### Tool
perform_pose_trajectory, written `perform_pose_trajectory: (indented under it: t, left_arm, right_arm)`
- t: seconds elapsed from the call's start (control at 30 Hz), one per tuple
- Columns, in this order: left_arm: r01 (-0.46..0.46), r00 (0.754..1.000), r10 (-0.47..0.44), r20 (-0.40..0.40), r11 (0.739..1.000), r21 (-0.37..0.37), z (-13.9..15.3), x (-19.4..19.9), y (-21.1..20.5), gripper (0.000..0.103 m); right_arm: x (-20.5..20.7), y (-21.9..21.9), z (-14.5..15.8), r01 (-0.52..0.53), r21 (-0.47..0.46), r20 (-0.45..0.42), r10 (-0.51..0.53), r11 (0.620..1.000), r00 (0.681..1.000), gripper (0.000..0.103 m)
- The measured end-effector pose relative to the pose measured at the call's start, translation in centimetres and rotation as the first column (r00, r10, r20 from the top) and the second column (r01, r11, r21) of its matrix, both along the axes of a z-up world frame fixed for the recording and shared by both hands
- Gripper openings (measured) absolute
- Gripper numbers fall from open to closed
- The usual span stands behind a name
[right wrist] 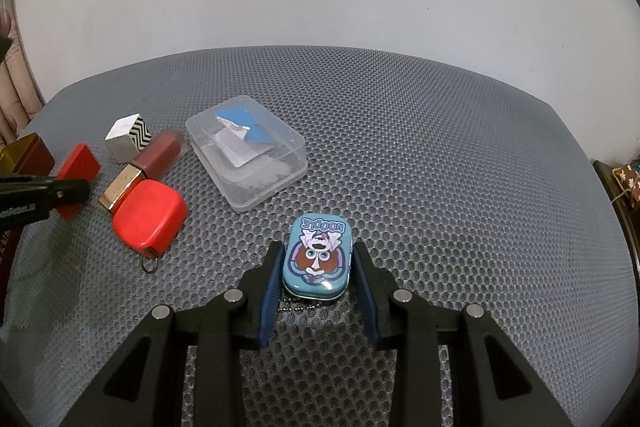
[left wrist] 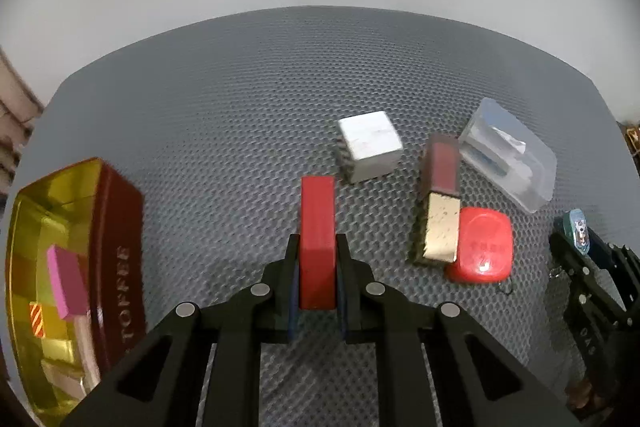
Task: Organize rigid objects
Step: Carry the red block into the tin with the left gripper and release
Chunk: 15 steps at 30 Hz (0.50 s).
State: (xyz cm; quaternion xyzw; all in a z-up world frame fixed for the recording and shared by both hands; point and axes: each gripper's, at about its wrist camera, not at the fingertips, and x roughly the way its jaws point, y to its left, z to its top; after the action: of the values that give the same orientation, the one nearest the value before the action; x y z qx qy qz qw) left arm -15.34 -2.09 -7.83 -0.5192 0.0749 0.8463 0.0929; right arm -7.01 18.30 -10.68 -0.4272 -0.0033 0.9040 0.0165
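My left gripper (left wrist: 317,247) is shut on a red block (left wrist: 317,227) and holds it above the grey mesh mat (left wrist: 240,107). A dark red toffee tin (left wrist: 80,267) with a gold inside stands open at the left; a pink block (left wrist: 68,283) lies in it. My right gripper (right wrist: 318,259) holds a small teal tin (right wrist: 318,259) with a cartoon lid between its jaws. The red block (right wrist: 78,167) and left gripper (right wrist: 60,191) also show at the left of the right wrist view.
On the mat lie a white cube (left wrist: 370,145), a lipstick (left wrist: 438,199) with a gold cap, a red rounded case (left wrist: 482,245) with a key ring, and a clear plastic box (left wrist: 508,159). A white wall stands behind.
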Motion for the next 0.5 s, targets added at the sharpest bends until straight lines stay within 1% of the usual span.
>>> perform_pose_trajectory:
  t: [0.1, 0.2, 0.3, 0.5]
  left_arm:
    - [-0.017, 1.000, 0.017, -0.004, 1.000, -0.004, 0.1, 0.7, -0.7, 0.012]
    - [-0.023, 1.000, 0.022, -0.008, 1.000, -0.011, 0.3, 1.5, -1.4, 0.012]
    - [-0.026, 0.999, 0.025, -0.020, 1.000, -0.015, 0.6, 2.2, -1.9, 0.012]
    - [-0.041, 0.999, 0.041, -0.030, 0.999, 0.008, 1.7, 3.1, -3.0, 0.012]
  right_arm:
    - [-0.6, 0.3, -0.2, 0.000, 0.002, 0.000, 0.000, 1.000, 1.000, 0.035]
    - [-0.2, 0.1, 0.0, 0.000, 0.005, 0.000, 0.000, 1.000, 1.000, 0.035]
    - [-1.8, 0.8, -0.5, 0.000, 0.007, 0.001, 0.000, 1.000, 1.000, 0.035]
    - [-1.7, 0.7, -0.5, 0.000, 0.008, 0.001, 0.000, 1.000, 1.000, 0.035]
